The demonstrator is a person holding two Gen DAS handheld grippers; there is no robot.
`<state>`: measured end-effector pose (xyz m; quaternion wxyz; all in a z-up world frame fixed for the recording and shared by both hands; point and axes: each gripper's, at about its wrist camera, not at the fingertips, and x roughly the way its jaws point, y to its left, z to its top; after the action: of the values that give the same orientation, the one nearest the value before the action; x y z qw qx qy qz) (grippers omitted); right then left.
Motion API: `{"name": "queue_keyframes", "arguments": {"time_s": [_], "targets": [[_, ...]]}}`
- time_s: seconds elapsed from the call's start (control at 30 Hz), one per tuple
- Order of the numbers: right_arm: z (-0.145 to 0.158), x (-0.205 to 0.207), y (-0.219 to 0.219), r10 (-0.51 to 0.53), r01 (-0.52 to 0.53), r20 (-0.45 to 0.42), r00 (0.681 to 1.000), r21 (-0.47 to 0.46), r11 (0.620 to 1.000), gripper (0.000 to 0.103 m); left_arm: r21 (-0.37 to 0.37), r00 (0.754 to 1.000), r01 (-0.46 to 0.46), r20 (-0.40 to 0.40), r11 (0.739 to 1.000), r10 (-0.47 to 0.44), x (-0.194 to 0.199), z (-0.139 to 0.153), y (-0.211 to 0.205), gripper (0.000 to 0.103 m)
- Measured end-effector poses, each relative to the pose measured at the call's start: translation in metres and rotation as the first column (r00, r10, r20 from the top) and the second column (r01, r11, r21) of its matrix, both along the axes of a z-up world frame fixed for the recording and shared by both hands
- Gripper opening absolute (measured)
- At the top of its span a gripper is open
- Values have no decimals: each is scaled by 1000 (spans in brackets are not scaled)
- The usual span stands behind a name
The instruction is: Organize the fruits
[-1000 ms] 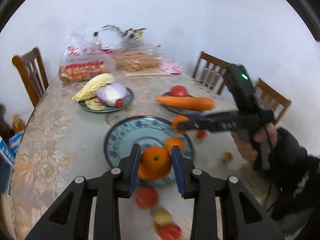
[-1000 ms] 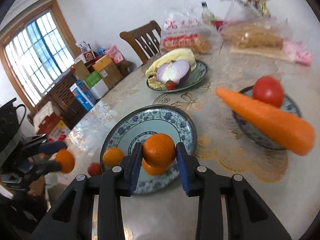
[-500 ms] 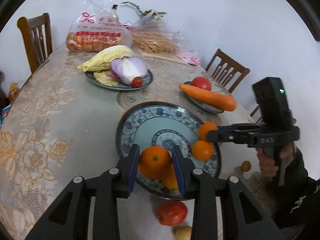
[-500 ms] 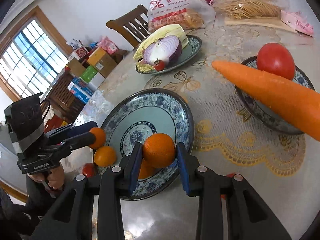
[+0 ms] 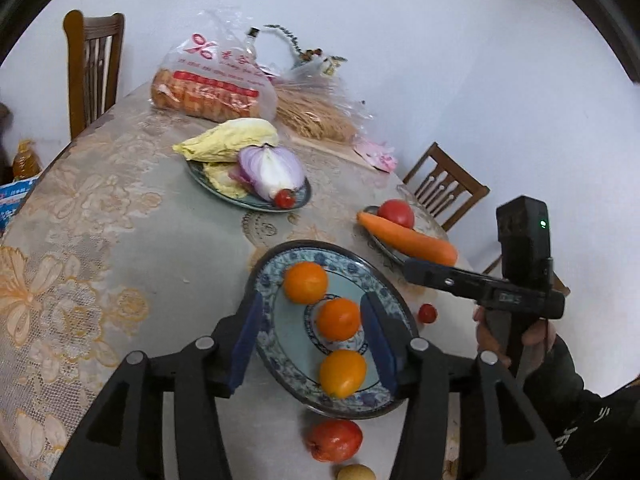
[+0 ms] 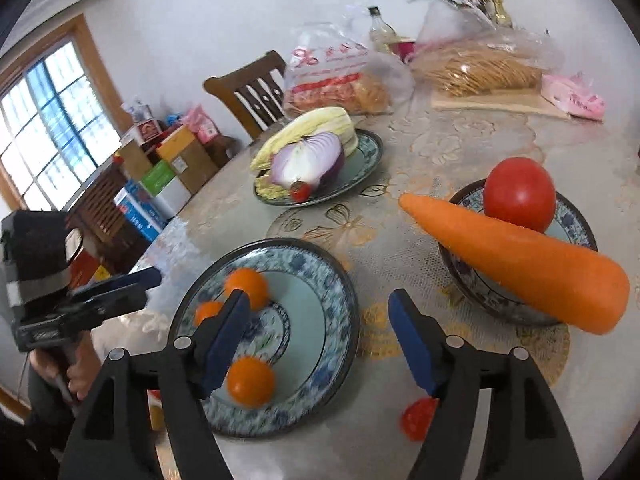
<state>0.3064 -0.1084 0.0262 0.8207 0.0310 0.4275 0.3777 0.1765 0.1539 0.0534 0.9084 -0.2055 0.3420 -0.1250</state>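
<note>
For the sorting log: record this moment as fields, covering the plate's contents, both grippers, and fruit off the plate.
Blue plate: three oranges, lying loose
Left gripper: jaws open, just been opening; middle orange shows between them, untouched
Right gripper: jaws open, just been opening; nothing between them
Off the plate: red fruit and cherry tomato, on the table by the rim
Bowl: carrot and tomato
</note>
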Motion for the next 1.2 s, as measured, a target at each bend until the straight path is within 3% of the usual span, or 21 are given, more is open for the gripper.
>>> {"name": "queue_keyframes", "arguments": {"time_s": [0.13,0.47,0.63,0.93,1.2], "targets": [[-1,-8,-3,34,-32,-38,999,45,998,73,2,1000,-16,8,1000,16,-1,2,3,53],[32,-62,-21,60,-62,48,997,51,997,73,93,999,-13,32,996,10,-32,21,-31,61],[41,-96,-36,67,-72,74,995,67,995,73,96,998,0,62,995,-6,-61,30,-55,64],[35,-156,-64,69,-78,119,990,69,995,73,114,994,6,109,993,-18,-109,44,-86,66],[20,-183,-83,52,-62,85,995,119,991,73,134,996,23,81,991,-34,-134,32,-109,67]]}}
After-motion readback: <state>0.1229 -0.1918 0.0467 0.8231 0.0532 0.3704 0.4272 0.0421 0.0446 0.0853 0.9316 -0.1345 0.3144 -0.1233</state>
